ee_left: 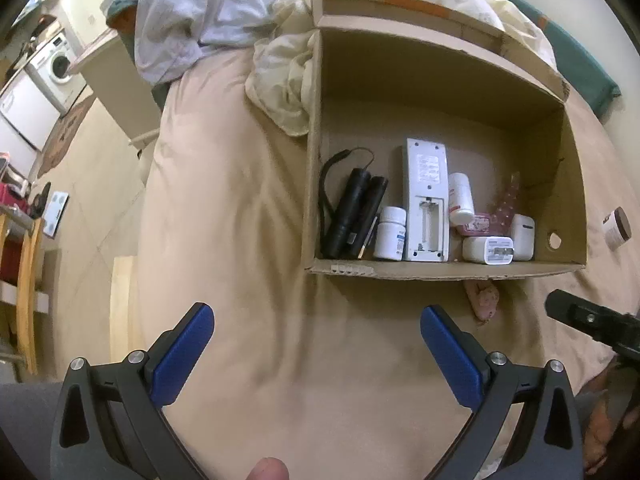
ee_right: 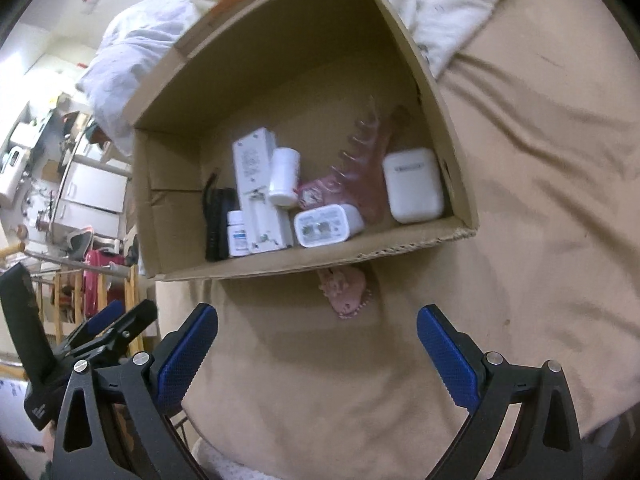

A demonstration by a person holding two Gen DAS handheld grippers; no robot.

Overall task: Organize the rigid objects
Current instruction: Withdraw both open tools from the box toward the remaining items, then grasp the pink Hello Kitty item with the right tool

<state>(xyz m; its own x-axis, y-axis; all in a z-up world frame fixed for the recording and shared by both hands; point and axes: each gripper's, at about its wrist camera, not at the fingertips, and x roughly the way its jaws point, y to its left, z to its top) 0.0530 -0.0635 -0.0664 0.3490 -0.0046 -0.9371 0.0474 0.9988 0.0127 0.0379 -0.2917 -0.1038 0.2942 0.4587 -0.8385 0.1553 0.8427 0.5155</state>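
An open cardboard box (ee_left: 440,72) (ee_right: 432,240) lies on a beige bed sheet. Along its near wall stand a black flashlight (ee_left: 352,208), a small white pill bottle (ee_left: 390,234) (ee_right: 237,234), a white remote (ee_left: 426,196) (ee_right: 256,184) with its battery bay bare, a taller white bottle (ee_left: 460,198) (ee_right: 283,176), a white charger plug (ee_left: 490,249) (ee_right: 326,225), a white earbud case (ee_left: 522,236) (ee_right: 412,184) and a pink comb (ee_right: 360,168). A pink hair clip (ee_left: 484,298) (ee_right: 346,292) lies on the sheet just outside the box. My left gripper (ee_left: 316,336) and right gripper (ee_right: 318,340) both hover open and empty short of the box.
A small brown-lidded jar (ee_left: 618,228) lies on the sheet right of the box. Rumpled bedding (ee_left: 280,80) and a pale blue quilt (ee_left: 188,12) crowd the box's far side. The bed's left edge drops to a tiled floor with wooden furniture (ee_left: 24,264) and a washing machine (ee_left: 56,68).
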